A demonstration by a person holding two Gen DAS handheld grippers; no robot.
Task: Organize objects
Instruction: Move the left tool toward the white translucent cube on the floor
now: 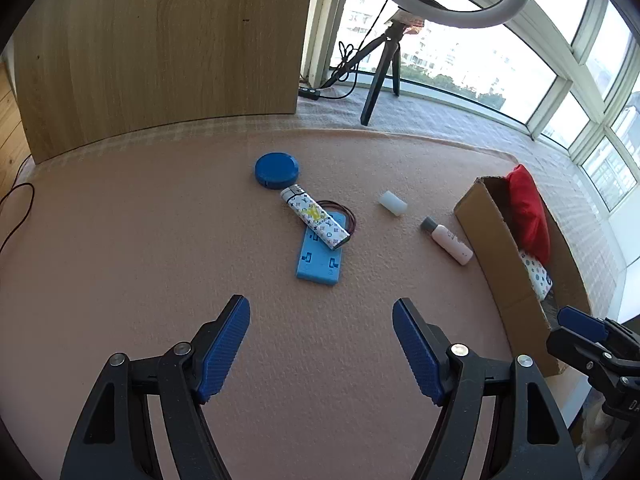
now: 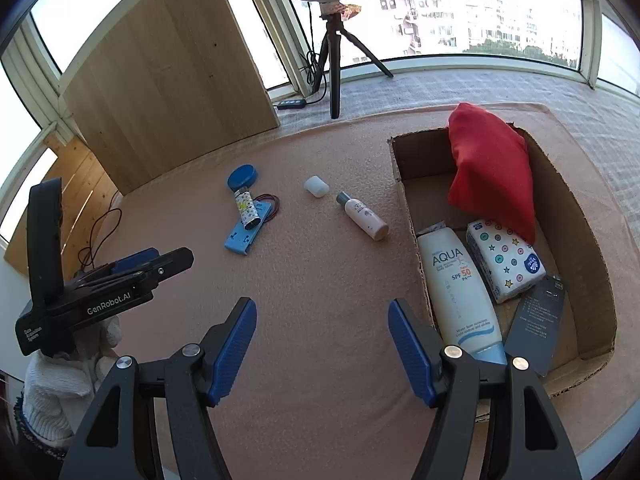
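Both the left hand-held gripper (image 1: 321, 306) and right hand-held gripper (image 2: 322, 308) were released, holding nothing. Left of the cardboard box (image 2: 592, 280) lay the small bottle (image 2: 366, 220), patterned lighter (image 2: 247, 210) and blue lid (image 2: 242, 177).

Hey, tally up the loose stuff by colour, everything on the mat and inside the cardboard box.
Blue: 2, round lid, flat plate
White: 3, small cap, small bottle, sunscreen tube
Patterned: 2, lighter, tissue pack
Red: 2, cloth, elastic band
Dark: 1, card
Total: 10
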